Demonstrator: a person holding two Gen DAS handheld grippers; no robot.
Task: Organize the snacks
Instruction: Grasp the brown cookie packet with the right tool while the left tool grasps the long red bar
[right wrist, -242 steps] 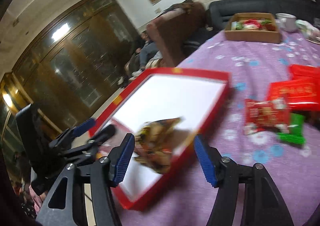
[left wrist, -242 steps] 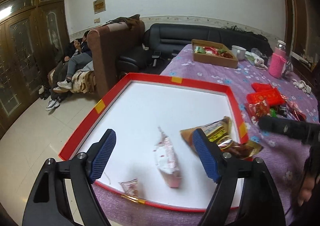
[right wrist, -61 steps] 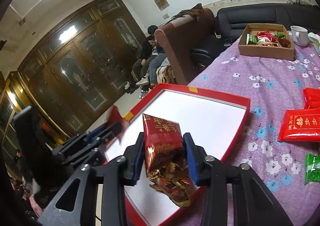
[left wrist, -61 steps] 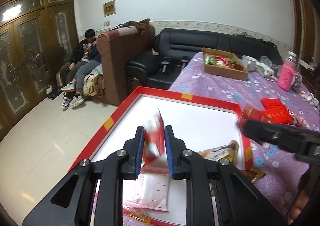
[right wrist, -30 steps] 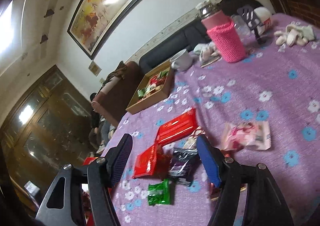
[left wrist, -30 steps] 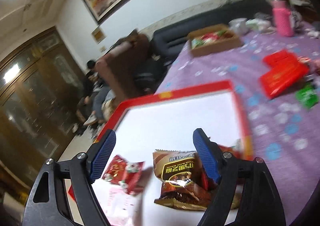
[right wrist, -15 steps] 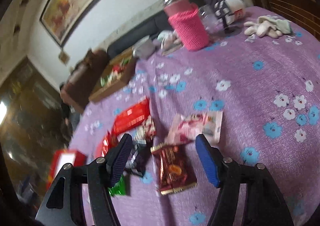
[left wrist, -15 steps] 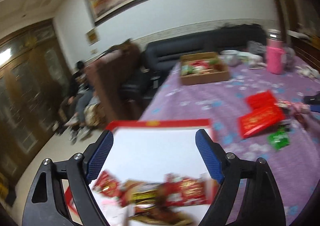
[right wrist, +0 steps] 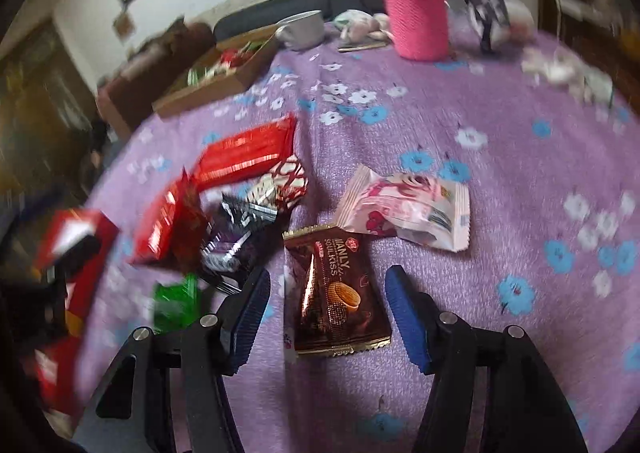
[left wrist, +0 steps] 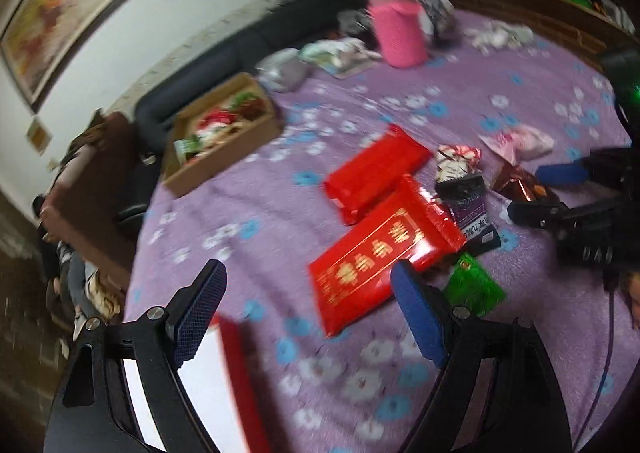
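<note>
Two grippers, neither holding anything: right gripper [right wrist: 326, 307] straddles the brown biscuit packet [right wrist: 338, 295], jaws just narrowing, pads clear. Left gripper [left wrist: 308, 307] gapes beside it, above the red packet [left wrist: 386, 249].

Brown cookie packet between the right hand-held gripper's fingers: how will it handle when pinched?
The brown cookie packet looks like glossy foil, so probably slick. It lies flat with crimped ends, likely light and floppy. The biscuit pictured suggests brittle contents; pinch gently.
</note>
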